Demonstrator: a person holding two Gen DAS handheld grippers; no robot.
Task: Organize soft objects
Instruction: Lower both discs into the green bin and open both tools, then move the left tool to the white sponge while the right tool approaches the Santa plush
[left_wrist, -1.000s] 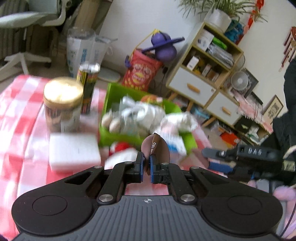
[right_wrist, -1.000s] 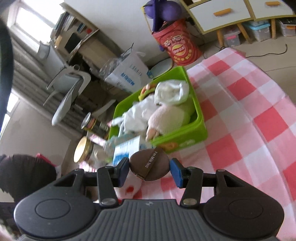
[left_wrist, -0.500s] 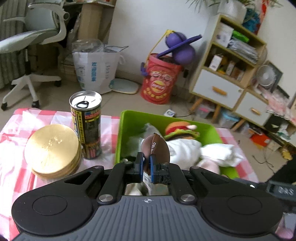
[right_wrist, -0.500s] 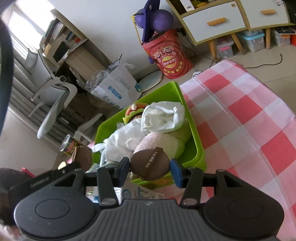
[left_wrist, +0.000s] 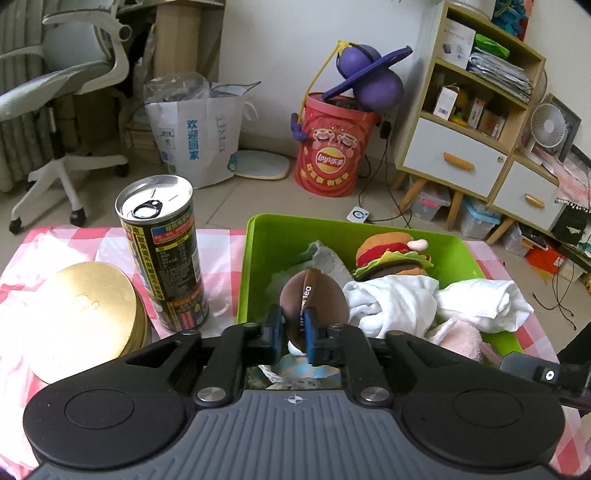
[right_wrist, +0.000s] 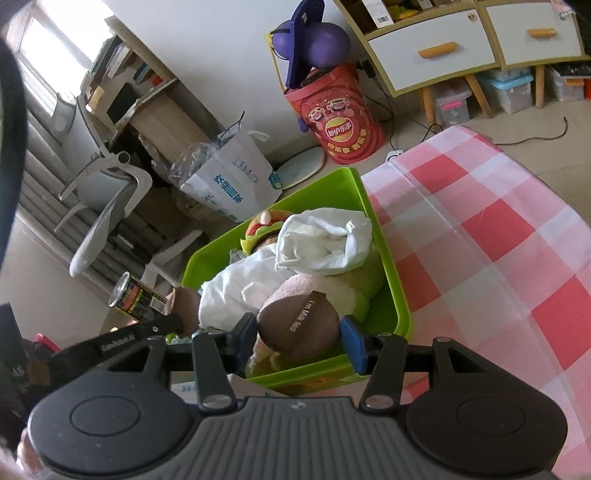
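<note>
A green bin (left_wrist: 266, 258) on the pink checked cloth holds a burger plush (left_wrist: 391, 254), white cloths (left_wrist: 406, 299) and a pink plush (left_wrist: 458, 336). My left gripper (left_wrist: 293, 326) is shut on a flat brown round cushion (left_wrist: 314, 295), held edge-on above the bin's near left part. My right gripper (right_wrist: 297, 332) is shut on a brown "I'm Milk tea" round cushion (right_wrist: 299, 325), held over the bin's (right_wrist: 391, 288) near end, above the pink plush (right_wrist: 295, 288).
A tall printed can (left_wrist: 162, 251) and a gold-lidded jar (left_wrist: 81, 317) stand left of the bin. A packet (left_wrist: 295, 376) lies under the left gripper. Checked cloth (right_wrist: 480, 240) stretches right of the bin. Chair, paper bag, red bucket and cabinet stand on the floor behind.
Both grippers have risen and moved over the bin with their cushions. The left one swung right, away from the jar and white block.
</note>
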